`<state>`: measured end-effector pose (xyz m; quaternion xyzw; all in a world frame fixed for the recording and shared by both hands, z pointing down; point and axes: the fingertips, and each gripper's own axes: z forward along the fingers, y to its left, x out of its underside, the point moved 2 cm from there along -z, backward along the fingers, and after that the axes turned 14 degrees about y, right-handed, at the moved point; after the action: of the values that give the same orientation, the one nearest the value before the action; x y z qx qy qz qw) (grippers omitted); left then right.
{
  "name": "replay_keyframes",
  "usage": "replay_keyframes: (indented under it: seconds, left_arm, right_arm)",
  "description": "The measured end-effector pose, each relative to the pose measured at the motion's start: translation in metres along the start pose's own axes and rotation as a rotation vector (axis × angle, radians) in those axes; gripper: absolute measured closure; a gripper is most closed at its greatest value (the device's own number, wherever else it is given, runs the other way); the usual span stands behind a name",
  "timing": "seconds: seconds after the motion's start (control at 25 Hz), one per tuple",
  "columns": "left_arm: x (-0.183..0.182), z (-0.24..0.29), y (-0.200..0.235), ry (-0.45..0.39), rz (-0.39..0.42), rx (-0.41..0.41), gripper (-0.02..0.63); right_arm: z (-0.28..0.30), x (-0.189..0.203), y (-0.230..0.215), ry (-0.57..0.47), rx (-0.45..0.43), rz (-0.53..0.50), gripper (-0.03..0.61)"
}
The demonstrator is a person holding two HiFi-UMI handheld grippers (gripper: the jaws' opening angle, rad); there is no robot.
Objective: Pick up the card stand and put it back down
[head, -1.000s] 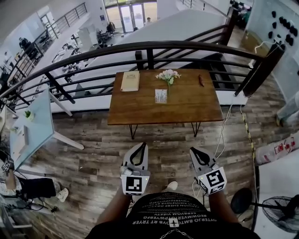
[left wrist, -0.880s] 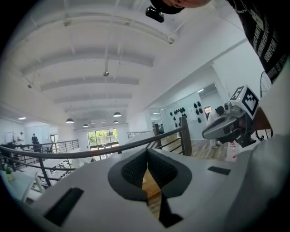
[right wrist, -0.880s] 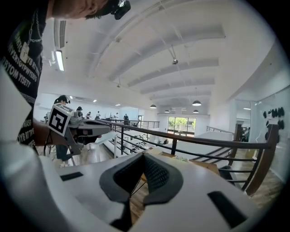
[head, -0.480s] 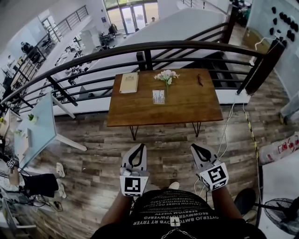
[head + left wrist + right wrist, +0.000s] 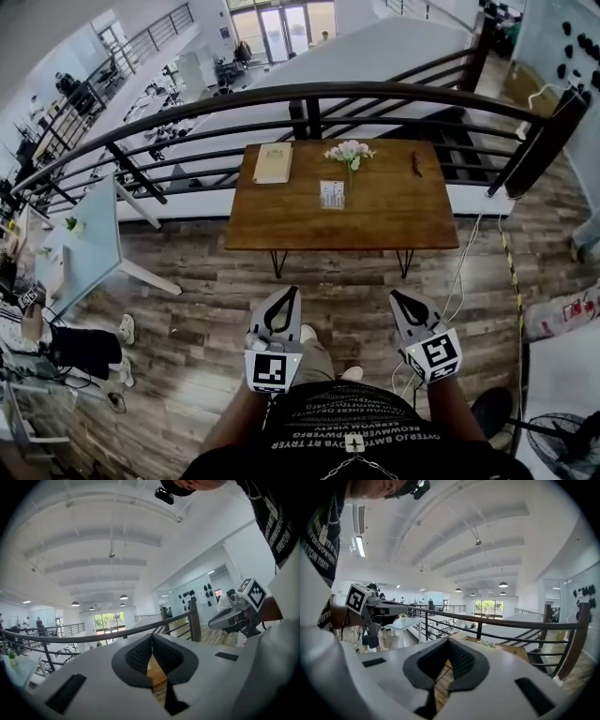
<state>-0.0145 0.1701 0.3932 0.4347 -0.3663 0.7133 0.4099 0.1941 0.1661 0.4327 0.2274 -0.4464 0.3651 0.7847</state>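
My head view looks steeply down on the desk (image 5: 394,211) from well back. Both gripper views face forward from low, sharing that desk and the railing (image 5: 281,94) beyond its far edge.

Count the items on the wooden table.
4: a booklet at the far left, flowers at the far middle, the card stand just in front of them, a small dark object far right. Nothing seems hidden.

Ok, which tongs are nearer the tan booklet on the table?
Left. The left tongs are short of the table, roughly in line with the booklet; the right tongs are just as far back but well off to its right.
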Motion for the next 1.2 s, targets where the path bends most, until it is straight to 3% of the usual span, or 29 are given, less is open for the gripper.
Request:
replay_keyframes:
  seconds: [0.6,1.2]
  left_arm:
    - [-0.01,0.075,0.04,0.018,-0.017,0.054,0.588]
    - [-0.031,0.146,0.1,0.021,0.021,0.092,0.588]
  right_arm:
    - [0.058,-0.023,-0.036,0.038,0.039,0.036,0.563]
    - [0.134,-0.068,-0.063,0.05,0.056,0.035,0.563]
